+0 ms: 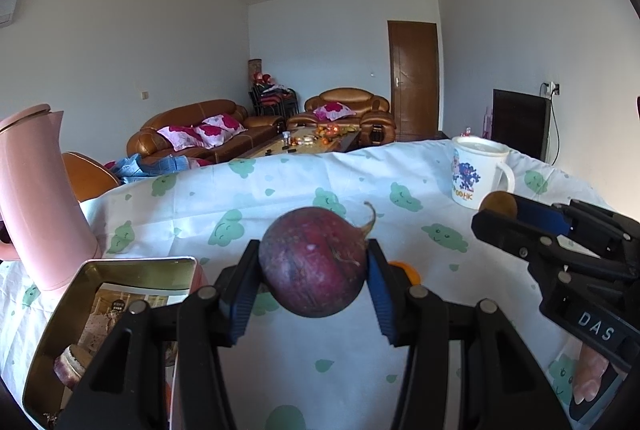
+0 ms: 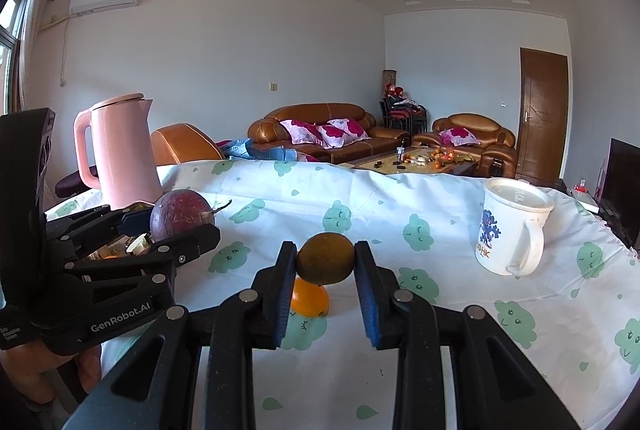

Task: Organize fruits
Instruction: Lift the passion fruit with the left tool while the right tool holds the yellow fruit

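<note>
Left gripper point(image 1: 314, 266): jaws standing partly apart, blue pads pressing both sides of a passion fruit point(image 1: 314, 262). The fruit is being held clear above the worktop point(image 1: 460, 314), beside the open tin point(image 1: 52, 342) at the left. It is round, dark purple-red, dull and faintly speckled, with a curled dry stem pointing up to the right.

Right gripper point(image 2: 326, 266): jaws drawn in narrow, pads clamping a small fruit point(image 2: 326, 258). This one is oval and brown-green with a matt skin, and is hanging above the worktop directly over an orange point(image 2: 310, 300).

Orange: lying on the cloth, glossy, bright, partly hidden behind the held fruit.

Tin: rectangular, gold-walled, lid off, sitting at the worktop's left edge in front of the pink kettle point(image 2: 122, 153); its contents are too blurred to name.

Mug point(image 2: 512, 228): white, printed with a blue figure, lidded, standing on the right of the worktop, well apart from both grippers.

Worktop: wearing a white cloth with green cloud faces.
</note>
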The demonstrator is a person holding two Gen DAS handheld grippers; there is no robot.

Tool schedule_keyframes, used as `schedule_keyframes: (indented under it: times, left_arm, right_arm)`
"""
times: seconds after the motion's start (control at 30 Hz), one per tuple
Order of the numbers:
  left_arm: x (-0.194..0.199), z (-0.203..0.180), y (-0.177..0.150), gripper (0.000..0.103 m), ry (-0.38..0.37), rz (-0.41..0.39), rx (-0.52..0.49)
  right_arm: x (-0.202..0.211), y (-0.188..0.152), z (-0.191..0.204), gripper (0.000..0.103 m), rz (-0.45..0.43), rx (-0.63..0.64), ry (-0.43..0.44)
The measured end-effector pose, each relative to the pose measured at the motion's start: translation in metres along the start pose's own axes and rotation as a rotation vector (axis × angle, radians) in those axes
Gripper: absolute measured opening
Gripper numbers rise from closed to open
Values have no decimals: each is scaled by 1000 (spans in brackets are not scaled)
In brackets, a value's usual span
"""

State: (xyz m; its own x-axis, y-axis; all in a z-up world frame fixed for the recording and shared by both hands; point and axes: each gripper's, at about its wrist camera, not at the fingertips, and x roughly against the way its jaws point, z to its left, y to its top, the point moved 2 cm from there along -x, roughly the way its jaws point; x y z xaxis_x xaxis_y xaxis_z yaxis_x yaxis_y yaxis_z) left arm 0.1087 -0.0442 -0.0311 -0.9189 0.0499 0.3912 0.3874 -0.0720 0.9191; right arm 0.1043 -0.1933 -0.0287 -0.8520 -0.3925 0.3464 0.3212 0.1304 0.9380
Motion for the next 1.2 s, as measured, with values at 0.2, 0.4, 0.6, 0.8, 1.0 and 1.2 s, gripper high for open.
schedule_keyframes:
  times: [0.2, 0.4, 0.6, 0.8, 1.0, 1.2]
  left_arm:
    - [5, 3, 0, 52, 9, -19, 17]
    - [10, 1, -1, 52, 16, -26, 9]
    - [13, 2, -3, 52, 8, -24, 10]
    - [12, 6, -4, 52, 5, -6, 21]
    - [14, 9, -7, 52, 8, 4, 28]
    - [16, 12, -9, 52, 14, 22, 26]
  right_arm:
    - [4, -1, 0, 31, -18, 5, -5]
    - [7, 0, 2, 31, -30, 11, -15]
    - [8, 1, 4, 31, -37, 18, -25]
    - [7, 1, 12, 31, -34, 39, -20]
    - [6, 2, 15, 31, -30, 47, -19]
    - [2, 2, 21, 31, -22, 61, -13]
